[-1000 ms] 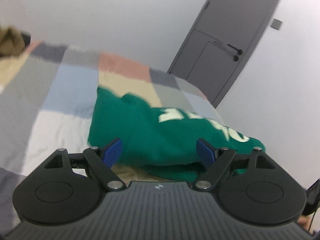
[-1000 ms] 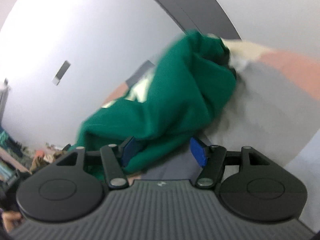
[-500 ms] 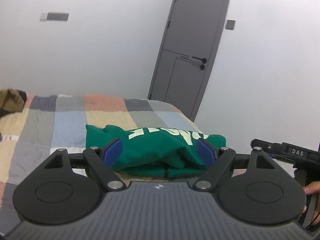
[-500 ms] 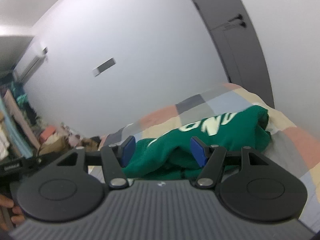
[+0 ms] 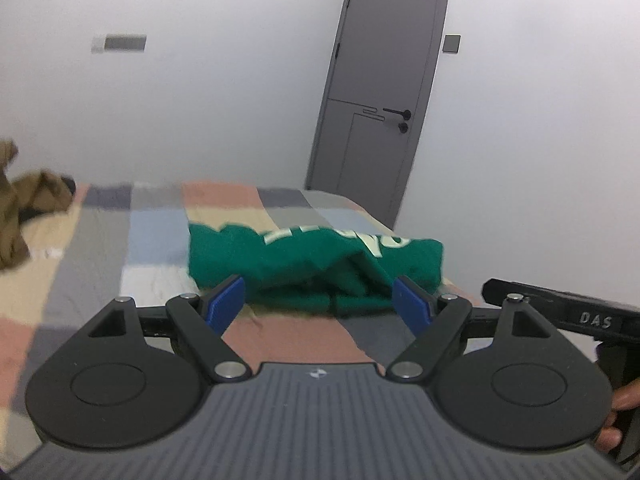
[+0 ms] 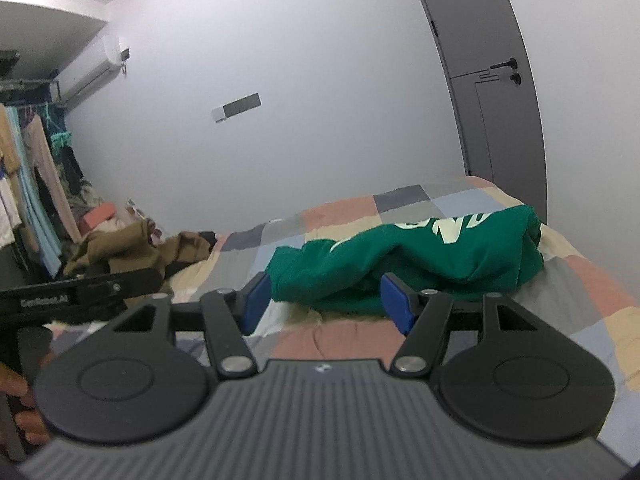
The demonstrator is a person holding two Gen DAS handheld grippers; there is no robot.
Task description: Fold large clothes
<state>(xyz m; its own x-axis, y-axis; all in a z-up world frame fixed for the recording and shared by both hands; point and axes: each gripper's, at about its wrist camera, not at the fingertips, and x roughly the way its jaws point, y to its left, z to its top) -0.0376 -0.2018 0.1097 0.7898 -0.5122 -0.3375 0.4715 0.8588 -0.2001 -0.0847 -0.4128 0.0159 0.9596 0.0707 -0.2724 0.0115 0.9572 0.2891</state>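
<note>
Both my grippers are off the cloth and held above the near part of the bed [image 5: 100,248]. My left gripper [image 5: 320,304] has its blue pads spread wide, nothing between them; only the patchwork bedcover [image 6: 344,216] shows in the gap. My right gripper [image 6: 326,304] stands somewhat less open, also empty, pads clear of any fabric.

The green sweatshirt [image 5: 316,256] lies in a folded bundle on the bedcover, towards the bed's right edge and near the far corner by the grey door [image 5: 384,92]. White lettering faces up on its top layer. The front edge of the bundle is loose and rumpled, with a fold gaping towards me. It lies beyond both sets of pads, apart from them.

A heap of brown clothing [image 6: 132,248] sits at the far left end of the bed, well apart from the sweatshirt. In the right wrist view, garments hang on a rack [image 6: 32,184] at the left wall.
</note>
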